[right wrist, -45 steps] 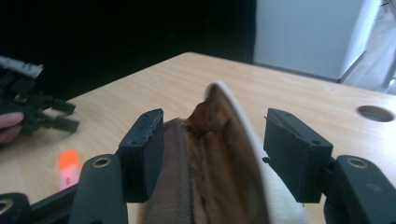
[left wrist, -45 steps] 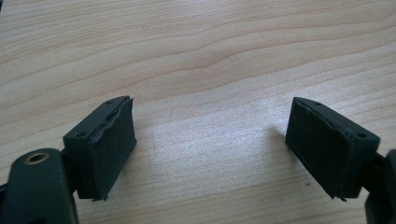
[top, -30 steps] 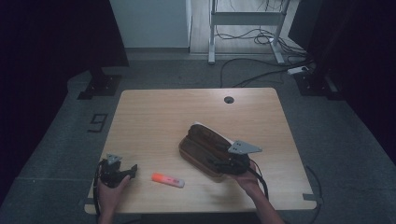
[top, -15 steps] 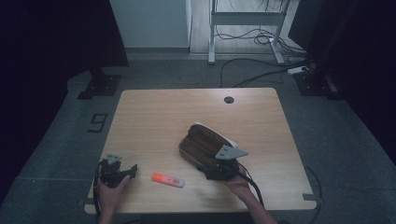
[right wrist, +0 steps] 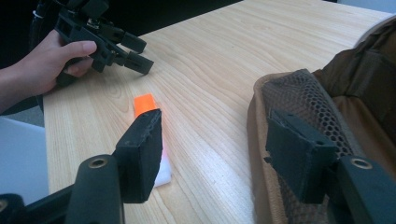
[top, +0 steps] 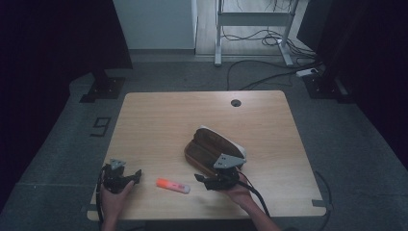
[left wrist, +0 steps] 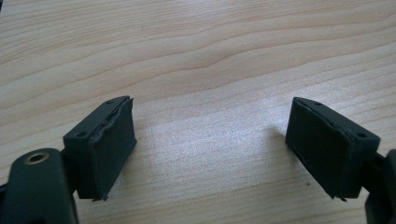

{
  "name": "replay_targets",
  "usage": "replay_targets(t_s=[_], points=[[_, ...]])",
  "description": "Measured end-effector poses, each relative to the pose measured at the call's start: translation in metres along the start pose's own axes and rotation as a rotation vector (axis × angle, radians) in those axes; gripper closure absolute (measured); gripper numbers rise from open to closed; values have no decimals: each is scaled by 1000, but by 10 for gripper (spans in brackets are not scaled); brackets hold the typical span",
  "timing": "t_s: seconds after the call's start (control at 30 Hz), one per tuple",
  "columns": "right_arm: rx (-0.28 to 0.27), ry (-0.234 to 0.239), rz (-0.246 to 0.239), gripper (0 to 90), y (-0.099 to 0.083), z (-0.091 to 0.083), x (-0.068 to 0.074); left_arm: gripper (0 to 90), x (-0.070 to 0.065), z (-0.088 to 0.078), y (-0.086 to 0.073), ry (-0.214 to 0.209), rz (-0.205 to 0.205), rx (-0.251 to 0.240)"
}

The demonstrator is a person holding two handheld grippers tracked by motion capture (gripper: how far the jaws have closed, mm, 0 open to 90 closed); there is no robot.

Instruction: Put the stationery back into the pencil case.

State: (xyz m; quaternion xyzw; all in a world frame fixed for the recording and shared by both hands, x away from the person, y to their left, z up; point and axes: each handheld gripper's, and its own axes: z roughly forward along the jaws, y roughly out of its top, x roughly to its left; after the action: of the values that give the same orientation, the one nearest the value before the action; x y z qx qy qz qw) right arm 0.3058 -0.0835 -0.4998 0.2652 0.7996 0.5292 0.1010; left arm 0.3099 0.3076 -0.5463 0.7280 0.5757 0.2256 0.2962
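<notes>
An orange marker (top: 172, 185) with a white end lies near the table's front edge. In the right gripper view the marker (right wrist: 145, 103) is partly hidden behind the left jaw. An open brown pencil case (top: 211, 147) with a mesh inner pocket (right wrist: 303, 100) lies right of centre. My right gripper (top: 201, 179) hovers low at the case's front corner and points left toward the marker. It is open (right wrist: 219, 149), with bare wood between its jaws. My left gripper (top: 136, 174) rests at the front left, open (left wrist: 210, 154) over bare table, a short way left of the marker.
The wooden table (top: 159, 120) has a round cable hole (top: 235, 102) near its far edge. A person's hand (right wrist: 44, 65) holds the left gripper (right wrist: 140, 55) by the table's front left corner. Dark floor with cables surrounds the table.
My right gripper has moved left and toward the front edge, off the pencil case and closer to the marker. The left gripper has stayed put.
</notes>
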Motion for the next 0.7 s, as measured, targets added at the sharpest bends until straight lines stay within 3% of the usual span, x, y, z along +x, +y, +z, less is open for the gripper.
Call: replay_targets(t_s=[0.7], points=[[62,62,-31,364,-4,28,22,157,0,0,0,0,0,0]])
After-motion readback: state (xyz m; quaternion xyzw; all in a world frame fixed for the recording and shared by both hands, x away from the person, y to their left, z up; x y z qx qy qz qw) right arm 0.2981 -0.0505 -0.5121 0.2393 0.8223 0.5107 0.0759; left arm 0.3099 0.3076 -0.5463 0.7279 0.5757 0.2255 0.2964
